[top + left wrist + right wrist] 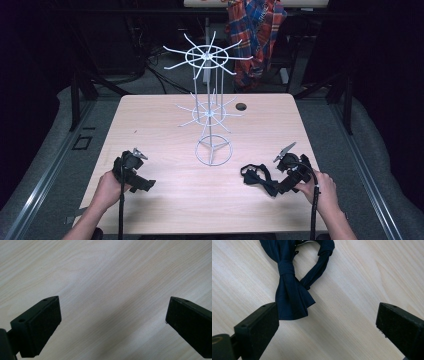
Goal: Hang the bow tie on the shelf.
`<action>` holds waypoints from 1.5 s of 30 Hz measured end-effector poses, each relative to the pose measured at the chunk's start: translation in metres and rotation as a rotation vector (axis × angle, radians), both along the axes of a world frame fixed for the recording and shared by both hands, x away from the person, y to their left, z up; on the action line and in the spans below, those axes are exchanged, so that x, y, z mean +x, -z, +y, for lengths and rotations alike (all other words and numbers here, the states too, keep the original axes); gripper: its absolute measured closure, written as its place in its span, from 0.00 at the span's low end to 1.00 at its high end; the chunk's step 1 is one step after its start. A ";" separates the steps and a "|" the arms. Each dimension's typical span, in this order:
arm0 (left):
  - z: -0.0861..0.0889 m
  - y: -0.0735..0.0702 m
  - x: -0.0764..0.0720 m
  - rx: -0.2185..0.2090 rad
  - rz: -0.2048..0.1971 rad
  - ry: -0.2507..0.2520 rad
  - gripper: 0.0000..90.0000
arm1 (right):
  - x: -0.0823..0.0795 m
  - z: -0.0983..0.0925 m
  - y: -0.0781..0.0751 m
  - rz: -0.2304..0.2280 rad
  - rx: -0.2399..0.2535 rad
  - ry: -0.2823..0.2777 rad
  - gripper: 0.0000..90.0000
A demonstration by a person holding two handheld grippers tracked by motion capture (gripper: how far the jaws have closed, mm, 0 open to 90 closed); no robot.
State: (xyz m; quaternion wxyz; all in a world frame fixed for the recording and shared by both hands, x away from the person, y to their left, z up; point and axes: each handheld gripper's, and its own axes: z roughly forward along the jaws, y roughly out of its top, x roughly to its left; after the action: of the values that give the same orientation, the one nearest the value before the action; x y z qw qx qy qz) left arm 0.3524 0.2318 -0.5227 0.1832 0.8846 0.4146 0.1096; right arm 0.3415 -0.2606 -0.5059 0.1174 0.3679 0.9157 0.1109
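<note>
A dark navy bow tie lies flat on the pale wooden table, near its front right edge. Its knotted centre is cinched tight, and its neck strap curls in a loop beside it.

Both claws wide apart, low.

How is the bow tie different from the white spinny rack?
The bow tie is dark and soft and lies flat; the wire rack is white and stiff and stands upright. The bow tie is small and lies right by the right gripper; the wire rack is tall and stands mid-table. Both rest on the wooden table.
</note>
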 end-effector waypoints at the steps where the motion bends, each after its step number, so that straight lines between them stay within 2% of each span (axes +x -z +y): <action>1: 0.000 0.000 0.000 0.000 0.001 -0.001 0.00 | 0.000 0.000 0.001 -0.007 0.008 0.006 0.05; 2: 0.000 0.000 0.000 0.000 0.001 -0.003 0.00 | 0.000 -0.001 -0.001 -0.006 -0.008 -0.001 0.05; 8: 0.001 0.000 0.002 -0.002 -0.003 -0.014 0.00 | -0.004 0.001 -0.005 -0.024 -0.023 -0.029 0.05; 9: -0.002 0.001 0.004 0.002 0.002 -0.012 0.00 | -0.006 0.003 -0.004 -0.040 -0.003 -0.032 0.05; 10: -0.003 0.001 0.003 0.004 0.000 -0.010 0.00 | -0.007 0.004 -0.006 -0.038 -0.024 -0.044 0.05; 15: -0.005 -0.002 -0.002 0.006 -0.005 0.016 0.00 | -0.010 0.014 -0.008 -0.043 -0.037 -0.057 0.05; 16: -0.003 -0.003 -0.004 0.002 -0.006 0.025 0.00 | -0.011 0.016 -0.008 -0.047 -0.016 -0.056 0.05; 17: -0.003 -0.003 -0.004 -0.003 -0.009 0.027 0.00 | -0.011 0.019 -0.009 -0.043 -0.033 -0.066 0.05; 19: -0.001 -0.002 -0.002 -0.009 -0.002 0.031 0.00 | -0.009 0.024 -0.008 -0.038 -0.010 -0.083 0.04; 20: 0.000 -0.001 -0.001 -0.011 0.004 0.031 0.00 | -0.008 0.027 -0.008 -0.044 -0.027 -0.089 0.04; 22: 0.000 0.000 0.002 -0.010 0.013 0.023 0.00 | -0.005 0.033 -0.006 -0.039 -0.022 -0.096 0.04; 23: 0.000 0.000 0.002 -0.010 0.013 0.023 0.00 | -0.005 0.033 -0.006 -0.039 -0.022 -0.096 0.04; 25: 0.000 -0.002 0.000 -0.010 0.006 0.023 0.00 | -0.004 0.042 -0.001 -0.028 -0.016 -0.132 0.04; 28: 0.001 -0.004 -0.003 -0.010 0.000 0.025 0.00 | -0.008 0.045 -0.001 -0.032 -0.007 -0.142 0.04; 29: 0.000 -0.003 -0.003 -0.012 0.004 0.023 0.00 | -0.008 0.045 -0.001 -0.036 0.023 -0.134 0.02; 31: 0.000 -0.002 -0.001 -0.011 0.011 0.018 0.00 | -0.005 0.043 -0.002 -0.058 0.041 -0.109 0.00; 32: 0.000 -0.002 -0.001 -0.011 0.011 0.018 0.00 | -0.003 0.043 -0.001 -0.054 0.043 -0.108 0.00; 37: -0.003 0.001 0.001 -0.003 0.029 0.027 0.00 | 0.008 0.047 0.013 -0.026 0.025 -0.097 0.00; 40: -0.003 0.002 0.000 0.002 0.031 0.024 0.00 | 0.008 0.048 0.017 -0.032 0.010 -0.083 0.00; 41: -0.003 0.002 0.000 0.003 0.033 0.022 0.00 | 0.008 0.048 0.019 -0.039 0.036 -0.073 0.02; 43: -0.003 0.002 0.000 0.003 0.032 0.021 0.00 | 0.010 0.048 0.021 -0.025 0.020 -0.077 0.09; 44: -0.003 0.002 0.000 0.003 0.032 0.021 0.00 | 0.011 0.048 0.024 -0.012 0.030 -0.078 0.15; 45: -0.003 0.003 0.001 0.002 0.035 0.022 0.00 | 0.012 0.048 0.027 -0.003 0.014 -0.071 0.19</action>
State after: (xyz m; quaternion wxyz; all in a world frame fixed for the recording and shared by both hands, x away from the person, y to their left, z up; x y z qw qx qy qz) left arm 0.3534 0.2286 -0.5253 0.1760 0.8912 0.4076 0.0925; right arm 0.3536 -0.2122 -0.5330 0.1123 0.3356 0.9273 0.1220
